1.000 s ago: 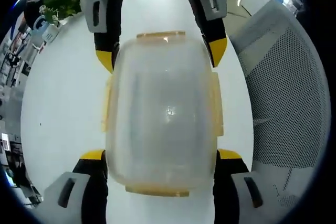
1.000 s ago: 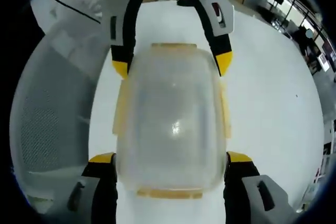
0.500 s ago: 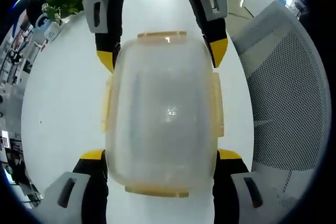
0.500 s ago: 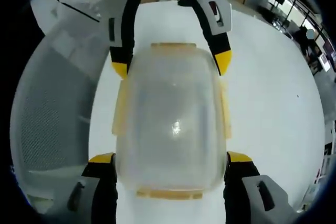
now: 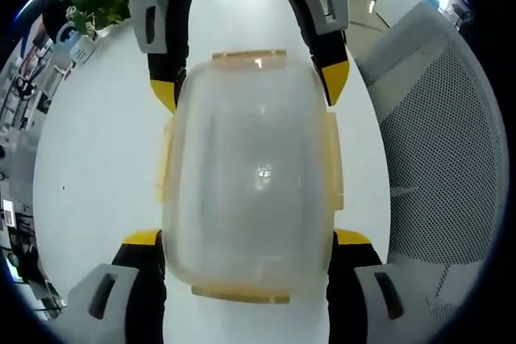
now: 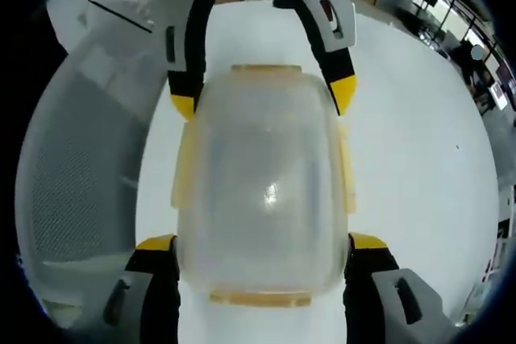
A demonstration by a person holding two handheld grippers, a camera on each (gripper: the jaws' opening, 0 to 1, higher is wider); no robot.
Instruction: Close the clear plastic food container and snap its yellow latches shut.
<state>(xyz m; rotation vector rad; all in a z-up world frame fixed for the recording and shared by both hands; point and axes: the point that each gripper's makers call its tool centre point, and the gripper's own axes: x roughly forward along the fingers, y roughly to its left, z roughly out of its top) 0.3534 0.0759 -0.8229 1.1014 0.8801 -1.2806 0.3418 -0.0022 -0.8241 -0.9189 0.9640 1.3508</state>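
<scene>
container sits lid-on between both claws' jaws, left gripper and right gripper spread wide at opposite ends, gripping nothing. side latches look unsnapped; press each squarely, bracing the far end.

Bare table one side of container, mesh chair close opposite

left gripper: two black jaws, yellow tips, grey-white housings low on each side with a dark slot
right gripper: same build, black jaws, yellow tips, grey housings, dark slot in each
right gripper seen from left gripper view: curved black arms, yellow pointed tips, grey side plates with dark slots
left gripper seen from right gripper view: black arms, yellow tips, yellow arc and red part on top, thin black cable on white body
</scene>
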